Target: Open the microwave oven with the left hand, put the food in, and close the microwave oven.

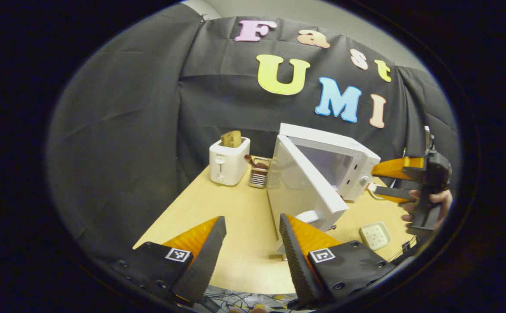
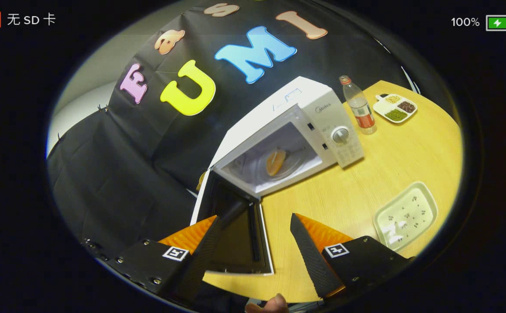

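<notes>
Left gripper [image 1: 253,243] spread, empty | right gripper [image 2: 255,243] spread | food [image 2: 275,161] inside microwave [image 2: 322,113], half-hidden

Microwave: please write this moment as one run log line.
microwave: door open | food: inside, on turntable | left gripper: open, empty | right gripper: open, empty | left to do: close door

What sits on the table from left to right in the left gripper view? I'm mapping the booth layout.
Toaster → utensil holder → microwave oven with its door open → white tray → right gripper.
</notes>
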`<move>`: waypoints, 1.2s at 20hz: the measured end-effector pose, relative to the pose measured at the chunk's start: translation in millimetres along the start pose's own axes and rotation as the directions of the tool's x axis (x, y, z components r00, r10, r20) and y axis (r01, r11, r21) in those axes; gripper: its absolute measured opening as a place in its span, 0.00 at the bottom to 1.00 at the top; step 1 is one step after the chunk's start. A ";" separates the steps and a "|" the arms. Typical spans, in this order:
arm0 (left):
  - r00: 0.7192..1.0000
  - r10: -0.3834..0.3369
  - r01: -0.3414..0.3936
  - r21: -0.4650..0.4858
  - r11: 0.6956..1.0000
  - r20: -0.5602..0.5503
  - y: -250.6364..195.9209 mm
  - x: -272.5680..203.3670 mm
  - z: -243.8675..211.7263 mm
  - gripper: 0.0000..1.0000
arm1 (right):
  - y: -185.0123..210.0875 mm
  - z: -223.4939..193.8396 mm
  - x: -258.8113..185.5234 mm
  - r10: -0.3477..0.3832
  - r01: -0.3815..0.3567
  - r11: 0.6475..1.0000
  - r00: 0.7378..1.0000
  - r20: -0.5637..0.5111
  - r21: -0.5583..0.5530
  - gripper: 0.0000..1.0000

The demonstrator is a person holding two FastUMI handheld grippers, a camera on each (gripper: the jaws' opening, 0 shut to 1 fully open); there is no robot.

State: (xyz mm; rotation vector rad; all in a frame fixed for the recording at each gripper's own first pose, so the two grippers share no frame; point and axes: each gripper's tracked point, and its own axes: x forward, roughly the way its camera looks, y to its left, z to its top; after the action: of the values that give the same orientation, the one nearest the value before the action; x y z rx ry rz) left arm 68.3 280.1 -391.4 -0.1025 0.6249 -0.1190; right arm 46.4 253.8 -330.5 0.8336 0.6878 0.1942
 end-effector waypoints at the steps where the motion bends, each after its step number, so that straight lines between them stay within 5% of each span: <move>1: 1.000 -0.008 0.008 0.007 1.000 -0.018 1.1 3.4 -7.5 0.80 | -4.2 -1.9 -18.7 -0.006 0.006 1.000 1.000 0.003 -0.014 0.97; 2: 0.999 -0.020 0.020 0.016 1.000 -0.032 0.3 7.7 -12.9 0.89 | -8.8 -1.3 -33.3 -0.019 0.019 0.999 1.000 0.014 -0.033 0.98; 7: 0.994 -0.068 0.074 0.071 0.995 -0.080 -29.4 23.3 -28.7 0.89 | -16.6 3.5 -75.7 -0.004 0.005 0.999 1.000 0.010 -0.053 0.97; 8: 0.994 -0.062 0.072 0.105 0.992 -0.089 -33.6 25.2 -31.3 0.80 | -18.4 8.9 -84.7 0.006 -0.005 0.998 1.000 0.010 -0.057 0.97; 14: 0.997 0.015 0.005 0.275 0.962 -0.071 -76.2 34.9 -15.3 0.84 | -63.0 39.9 -160.8 0.034 -0.029 0.994 0.998 0.047 -0.110 0.98; 21: 0.995 0.017 0.010 0.277 0.961 -0.097 -163.6 77.9 6.8 0.81 | -121.6 69.3 -229.3 0.020 -0.006 0.992 0.994 0.109 -0.124 0.97; 24: 0.993 -0.058 0.087 0.314 0.946 -0.099 -211.5 100.5 8.6 0.81 | -122.8 79.7 -229.4 0.001 0.010 0.997 0.991 0.135 -0.083 0.97</move>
State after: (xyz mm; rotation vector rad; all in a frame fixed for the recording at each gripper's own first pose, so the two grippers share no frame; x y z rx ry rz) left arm 137.3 57.3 -414.6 0.1931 0.6836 -0.2953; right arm -92.2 27.0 -272.1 0.7579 0.5508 0.1597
